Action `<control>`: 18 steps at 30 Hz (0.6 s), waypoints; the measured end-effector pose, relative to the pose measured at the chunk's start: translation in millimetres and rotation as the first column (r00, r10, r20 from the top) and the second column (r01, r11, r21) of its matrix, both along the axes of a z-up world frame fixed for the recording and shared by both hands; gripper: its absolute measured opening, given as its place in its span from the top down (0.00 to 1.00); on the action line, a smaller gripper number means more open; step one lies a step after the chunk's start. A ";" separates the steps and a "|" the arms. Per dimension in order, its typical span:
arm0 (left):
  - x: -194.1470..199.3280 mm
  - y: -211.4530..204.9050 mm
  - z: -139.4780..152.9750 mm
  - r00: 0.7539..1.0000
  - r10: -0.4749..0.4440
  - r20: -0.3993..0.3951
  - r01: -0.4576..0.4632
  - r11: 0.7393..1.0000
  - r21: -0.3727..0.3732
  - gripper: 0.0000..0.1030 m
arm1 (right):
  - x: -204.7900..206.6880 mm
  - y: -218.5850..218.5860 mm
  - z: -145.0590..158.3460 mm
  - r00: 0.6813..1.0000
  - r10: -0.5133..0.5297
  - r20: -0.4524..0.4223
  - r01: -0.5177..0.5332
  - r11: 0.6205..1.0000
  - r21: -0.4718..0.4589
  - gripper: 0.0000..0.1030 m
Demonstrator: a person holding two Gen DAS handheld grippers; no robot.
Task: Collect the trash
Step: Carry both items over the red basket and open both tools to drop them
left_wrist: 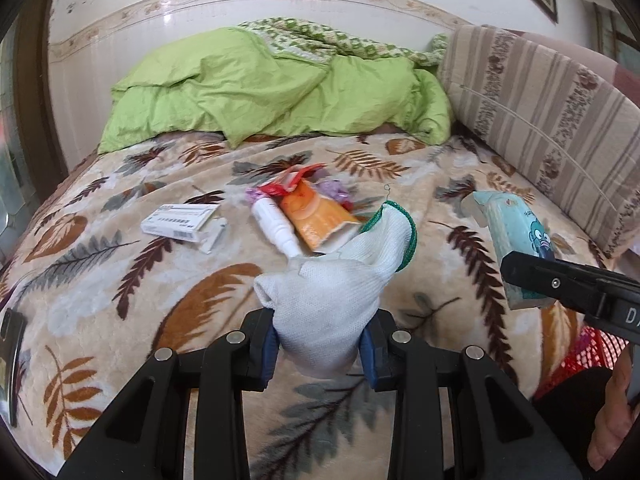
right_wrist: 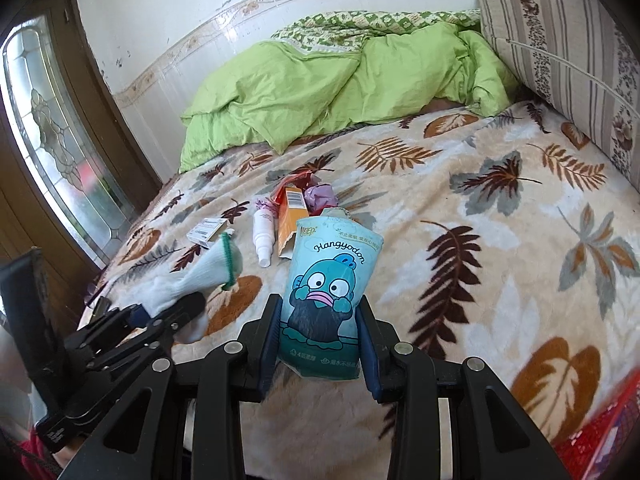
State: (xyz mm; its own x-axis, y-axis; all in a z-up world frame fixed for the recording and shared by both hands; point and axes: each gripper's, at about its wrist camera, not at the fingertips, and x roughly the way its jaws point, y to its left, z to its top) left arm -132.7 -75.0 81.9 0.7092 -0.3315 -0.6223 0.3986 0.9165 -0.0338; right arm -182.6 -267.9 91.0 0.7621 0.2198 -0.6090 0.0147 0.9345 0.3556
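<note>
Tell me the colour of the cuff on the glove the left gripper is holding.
Green, on a white knit glove; the cuff shows best in the left wrist view.

Soft, even daylight fills both views, bright on the white wall [right_wrist: 168, 20] and strongest by the patterned glass door [right_wrist: 60, 140] at the left of the right wrist view. Shadows stay faint. Fisheye distortion bows the wall's border and darkens the corners. The litter pile [left_wrist: 304, 208] looks slightly smeared in the left wrist view.

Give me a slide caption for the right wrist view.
Right gripper clamps a teal tissue pack above the leaf-print blanket.
</note>
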 end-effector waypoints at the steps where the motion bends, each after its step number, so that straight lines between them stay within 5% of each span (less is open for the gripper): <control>1: -4.0 -6.5 2.1 1.000 -0.023 -0.002 0.023 1.000 -0.004 0.69 | -6.6 -4.9 1.6 1.000 -0.009 0.003 0.009 1.000 0.005 0.64; 9: -32.0 -59.8 15.9 0.977 -0.210 -0.035 0.209 0.977 -0.038 0.69 | -79.0 -81.7 1.2 0.981 -0.192 -0.029 0.192 0.981 0.025 0.63; 13: -52.0 -105.0 24.4 0.939 -0.339 -0.050 0.337 0.940 -0.045 0.68 | -126.6 -137.6 -6.2 0.937 -0.342 -0.071 0.346 0.937 0.043 0.63; 18: -86.3 -179.4 33.9 0.855 -0.513 -0.079 0.509 0.858 -0.069 0.68 | -181.5 -192.8 -13.0 0.865 -0.490 -0.113 0.496 0.867 0.038 0.63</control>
State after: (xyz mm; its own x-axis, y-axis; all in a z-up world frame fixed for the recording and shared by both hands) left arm -219.0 -254.3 115.8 0.3734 -0.6600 -0.6519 0.8038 0.5810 -0.1278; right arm -364.0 -460.7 78.1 0.7197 -0.1287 -0.6823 0.5047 0.7718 0.3868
